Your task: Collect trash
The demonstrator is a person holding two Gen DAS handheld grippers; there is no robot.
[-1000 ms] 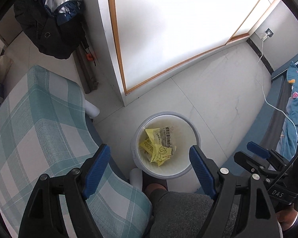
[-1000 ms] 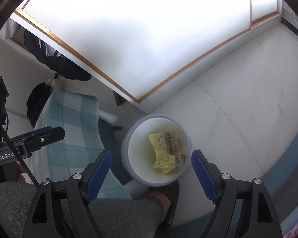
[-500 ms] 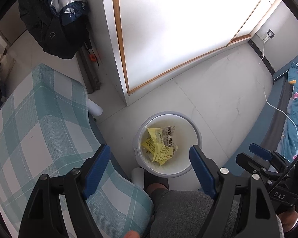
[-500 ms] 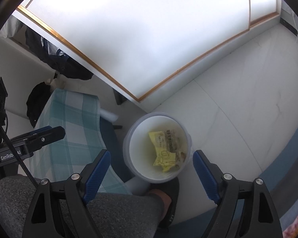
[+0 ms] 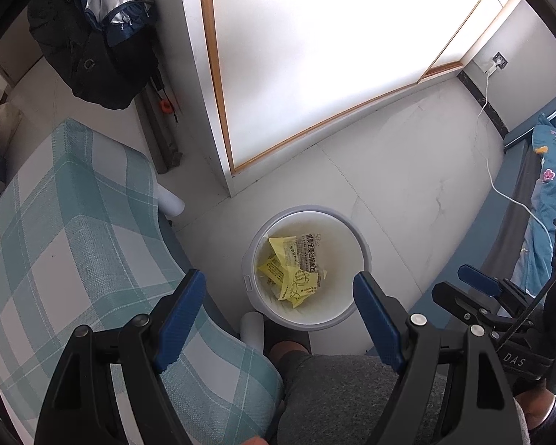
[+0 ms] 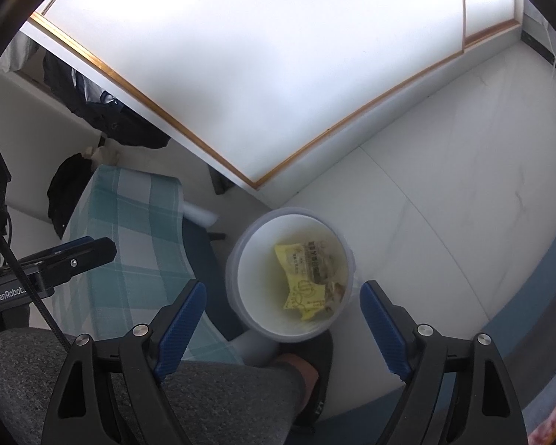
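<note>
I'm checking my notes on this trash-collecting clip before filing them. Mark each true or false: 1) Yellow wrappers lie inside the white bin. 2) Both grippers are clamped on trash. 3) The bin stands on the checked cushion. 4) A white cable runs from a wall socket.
1) True: yellow wrappers lie at the bottom of the white bin.
2) False: the left gripper and right gripper are both open, with nothing between the jaws.
3) False: the bin stands on the pale floor, beside the checked cushion.
4) True: a white cable runs down from the wall socket.
</note>
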